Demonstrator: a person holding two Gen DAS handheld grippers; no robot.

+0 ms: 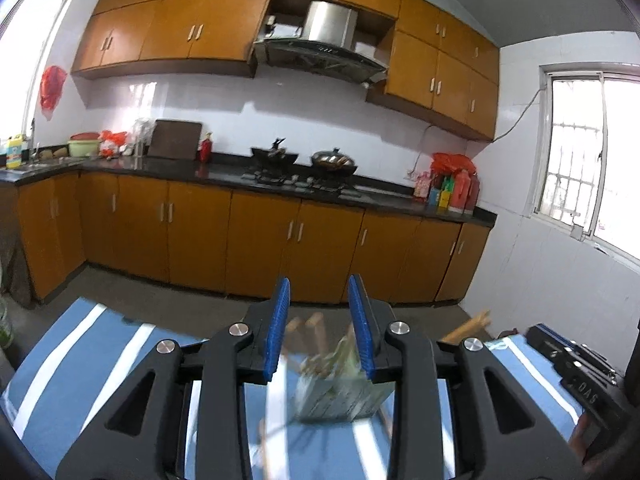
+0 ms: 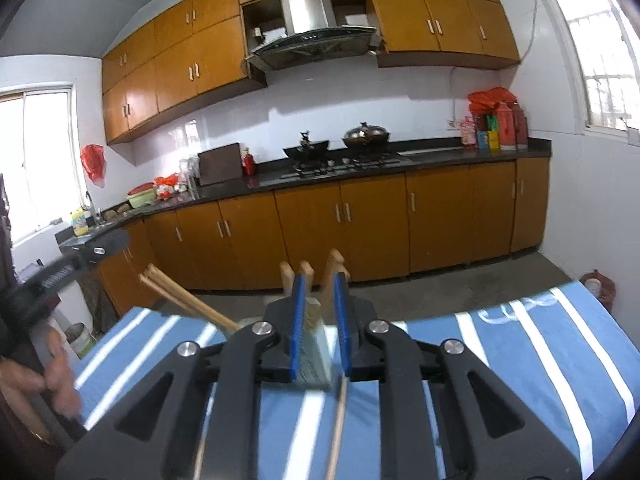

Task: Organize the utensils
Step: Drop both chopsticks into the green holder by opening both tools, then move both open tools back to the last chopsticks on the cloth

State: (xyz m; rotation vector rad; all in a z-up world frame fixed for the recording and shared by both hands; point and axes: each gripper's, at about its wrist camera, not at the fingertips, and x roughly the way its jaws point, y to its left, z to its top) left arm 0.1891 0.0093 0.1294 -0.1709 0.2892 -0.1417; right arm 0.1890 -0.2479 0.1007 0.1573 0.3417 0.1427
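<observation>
A pale green box-shaped utensil holder [image 1: 340,388] stands on the blue striped table [image 1: 100,360], with several wooden handles [image 1: 314,324] sticking up from it. My left gripper [image 1: 320,320] is open just above and in front of it, empty. In the right wrist view the holder [image 2: 316,344] sits between the pads of my right gripper [image 2: 320,312], which is open and empty. Wooden handles [image 2: 306,274] rise behind it. Wooden chopsticks [image 2: 184,300] lean out to the left. A thin wooden stick [image 2: 338,420] lies on the cloth below the gripper.
The other gripper's black body [image 1: 576,368] is at the right, and my left one [image 2: 60,272] shows at the left of the right wrist view. The table edge [image 2: 280,316] drops to a grey floor. Orange kitchen cabinets [image 1: 260,236] and a stove counter [image 1: 304,180] stand beyond.
</observation>
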